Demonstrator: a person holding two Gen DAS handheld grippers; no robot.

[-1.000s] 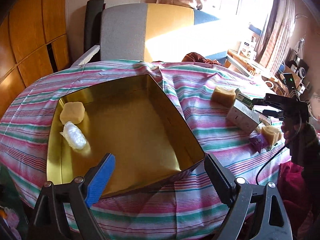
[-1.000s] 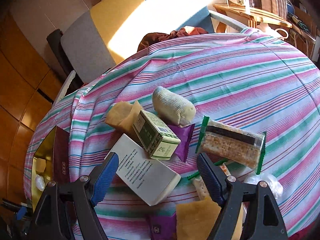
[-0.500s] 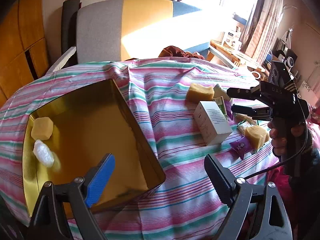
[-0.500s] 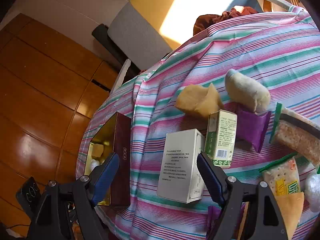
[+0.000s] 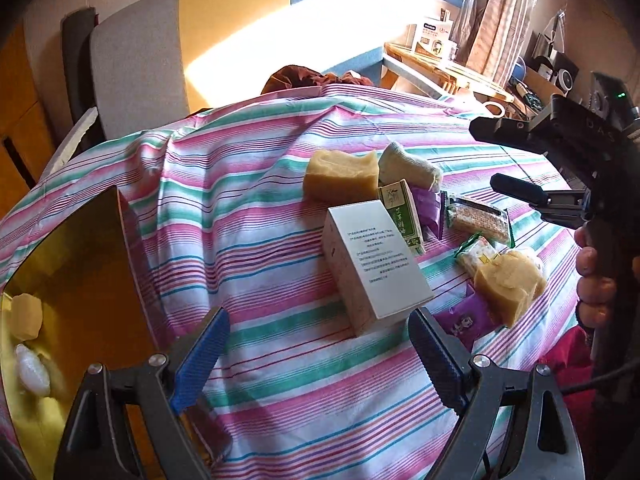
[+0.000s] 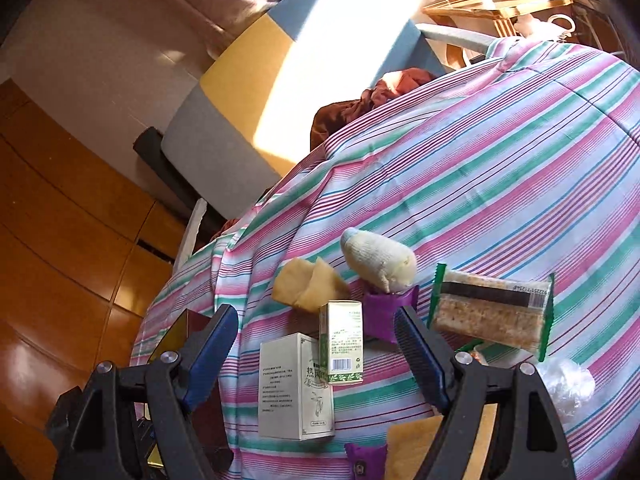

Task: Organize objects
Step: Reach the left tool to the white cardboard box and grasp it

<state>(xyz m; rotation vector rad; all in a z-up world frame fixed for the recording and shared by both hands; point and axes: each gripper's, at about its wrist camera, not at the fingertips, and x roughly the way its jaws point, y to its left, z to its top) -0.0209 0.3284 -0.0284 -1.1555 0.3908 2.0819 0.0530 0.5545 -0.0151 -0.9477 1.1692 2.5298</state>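
My left gripper (image 5: 318, 360) is open above the striped tablecloth, just short of a white box (image 5: 372, 264) lying on its side. A small green box (image 5: 402, 216), two yellow blocks (image 5: 340, 176) (image 5: 508, 280), a pale knitted roll (image 5: 408, 164) and a cracker packet (image 5: 478, 214) lie beyond. The gold tin (image 5: 60, 260) at the left edge holds a yellow block (image 5: 26, 316) and a white wrapped piece (image 5: 32, 370). My right gripper (image 6: 316, 344) hangs open over the white box (image 6: 296, 384) and green box (image 6: 346, 344), touching neither. It also shows as the right gripper (image 5: 484, 154), held by a hand (image 5: 596, 280).
Purple sachets (image 6: 384, 312) (image 5: 466, 320) lie among the pile, and a crumpled clear wrapper (image 6: 568, 384) sits at the right. A grey and yellow sofa (image 5: 180, 52) stands behind the table, a wooden rack (image 5: 448, 68) by the window, wooden cabinets (image 6: 60, 260) at the left.
My left gripper has swung right, from over the tin to the pile of objects; the tin now sits at the left edge. The right gripper rolled and rose slightly. Both stayed open.
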